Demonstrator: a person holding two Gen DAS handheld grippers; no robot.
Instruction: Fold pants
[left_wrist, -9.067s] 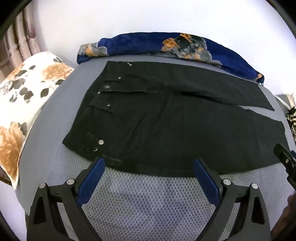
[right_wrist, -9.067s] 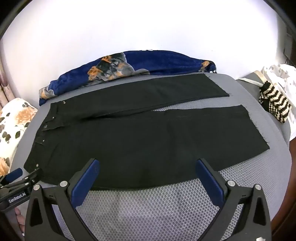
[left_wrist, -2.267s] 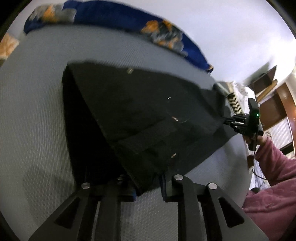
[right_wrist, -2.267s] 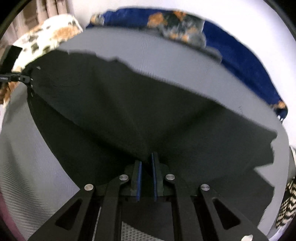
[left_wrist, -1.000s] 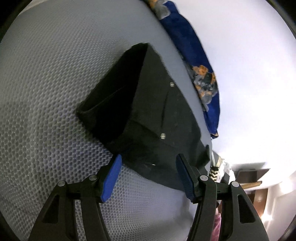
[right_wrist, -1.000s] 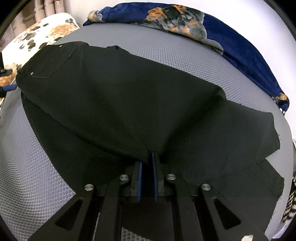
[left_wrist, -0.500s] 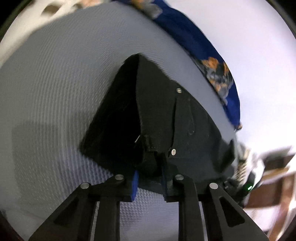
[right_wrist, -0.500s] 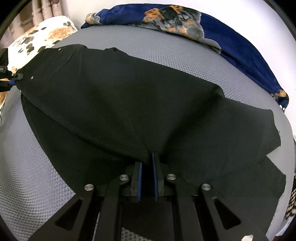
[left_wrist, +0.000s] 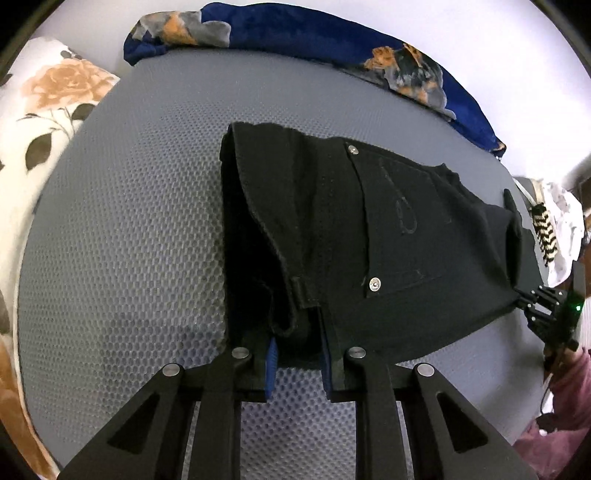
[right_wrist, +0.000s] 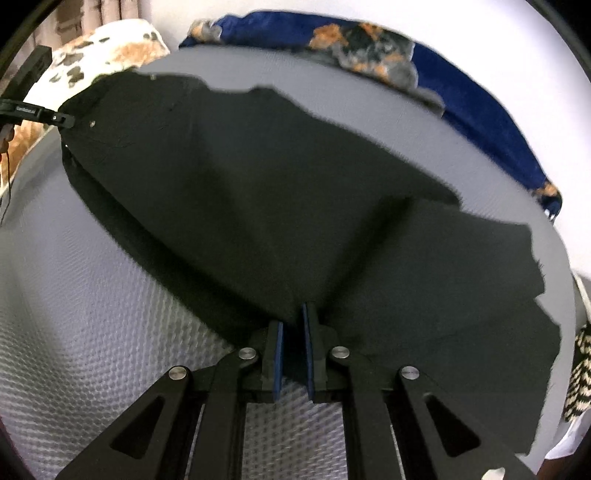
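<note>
We see the black pants (left_wrist: 388, 236) folded lengthwise on the grey mesh mattress (left_wrist: 129, 229). At six o'clock our left gripper (left_wrist: 297, 354) pinches the waistband; our right gripper (right_wrist: 293, 347) is clamped on the leg fabric. A blue floral blanket (left_wrist: 332, 40) lies at twelve o'clock.

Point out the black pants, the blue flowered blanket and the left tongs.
black pants (left_wrist: 402, 221): left wrist view, on the back pocket panel.
blue flowered blanket (left_wrist: 295, 33): left wrist view, on the plain blue stretch along the bed's far edge.
left tongs (left_wrist: 297, 356): left wrist view, midway between the blue-padded tips, shut on the waistband.
</note>
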